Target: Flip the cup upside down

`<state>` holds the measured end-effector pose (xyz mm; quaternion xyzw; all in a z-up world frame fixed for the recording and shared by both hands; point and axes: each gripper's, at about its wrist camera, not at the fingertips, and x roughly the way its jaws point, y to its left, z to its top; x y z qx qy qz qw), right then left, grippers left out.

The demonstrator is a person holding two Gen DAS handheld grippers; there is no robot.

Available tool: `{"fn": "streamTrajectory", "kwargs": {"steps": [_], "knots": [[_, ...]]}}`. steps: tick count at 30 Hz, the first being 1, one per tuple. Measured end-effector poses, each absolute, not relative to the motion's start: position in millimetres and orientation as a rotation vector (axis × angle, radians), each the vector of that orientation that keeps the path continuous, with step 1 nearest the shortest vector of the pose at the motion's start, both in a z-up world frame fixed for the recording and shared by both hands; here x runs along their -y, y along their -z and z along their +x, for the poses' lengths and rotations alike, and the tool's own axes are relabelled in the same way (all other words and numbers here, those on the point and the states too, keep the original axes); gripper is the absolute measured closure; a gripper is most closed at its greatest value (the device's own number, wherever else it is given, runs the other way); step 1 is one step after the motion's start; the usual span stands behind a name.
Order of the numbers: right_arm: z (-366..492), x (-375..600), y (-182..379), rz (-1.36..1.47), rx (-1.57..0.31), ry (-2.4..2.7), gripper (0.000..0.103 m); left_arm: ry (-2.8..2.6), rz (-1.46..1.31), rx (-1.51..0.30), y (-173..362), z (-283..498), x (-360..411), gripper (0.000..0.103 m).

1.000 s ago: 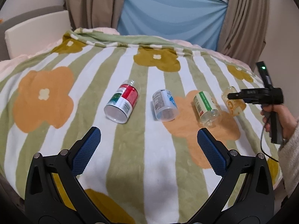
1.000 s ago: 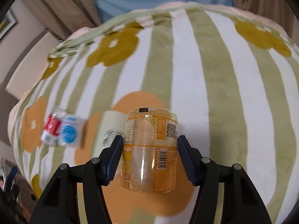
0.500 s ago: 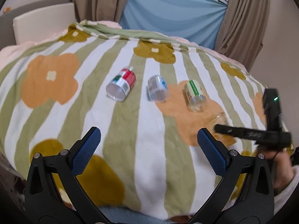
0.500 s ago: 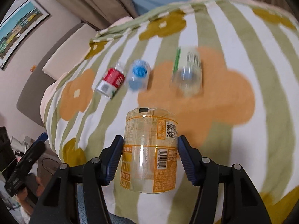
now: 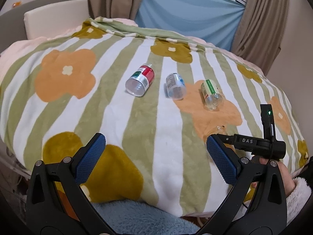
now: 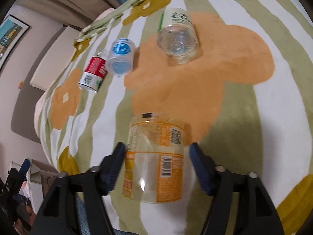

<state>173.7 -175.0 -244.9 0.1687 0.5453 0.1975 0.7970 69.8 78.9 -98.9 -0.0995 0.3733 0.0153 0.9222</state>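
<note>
Once carried from the far right of the bed to its near edge, clear plastic cup with orange label (image 6: 152, 168) now pointed down at the green-and-white striped, flower-patterned blanket (image 6: 244, 117), far end apparently close to or on the fabric. Contact not confirmable from either view.

Turned through roughly a quarter-turn from the level hold of a second ago; flip judged at or near set-down. Mouth end not distinguishable: walls transparent, frame motion-blurred.

Right gripper (image 6: 156, 156) spread slightly wider than before: one pad against the cup wall, narrow gap at the other. Grip judged released or releasing.

Left gripper (image 5: 156, 148) wide open, empty, held low over the near edge, well apart from the cup.

Beyond: red-labelled clear cup (image 5: 139, 83), blue-labelled clear cup (image 5: 176, 86) and green-labelled clear cup (image 5: 211, 94), all on their sides in a row mid-blanket.
</note>
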Motion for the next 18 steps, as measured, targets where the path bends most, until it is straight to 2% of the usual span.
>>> {"fn": "streamTrajectory", "kwargs": {"steps": [5,6,13,18], "knots": [[172,186,240,0.415,-1.168,-0.44,0.002,-0.021,-0.193,-0.785,96,71,-71,0.0],[171,189,236,0.419,-1.17,-0.459,0.001,-0.012,-0.198,-0.793,95,72,-68,0.0],[139,217,189,0.413,-1.018,-0.586,0.001,0.198,-0.17,-0.989,70,135,-13,0.0],[87,236,147,0.151,-0.814,-0.534,0.001,0.247,-0.087,-1.177,95,192,46,0.0]]}}
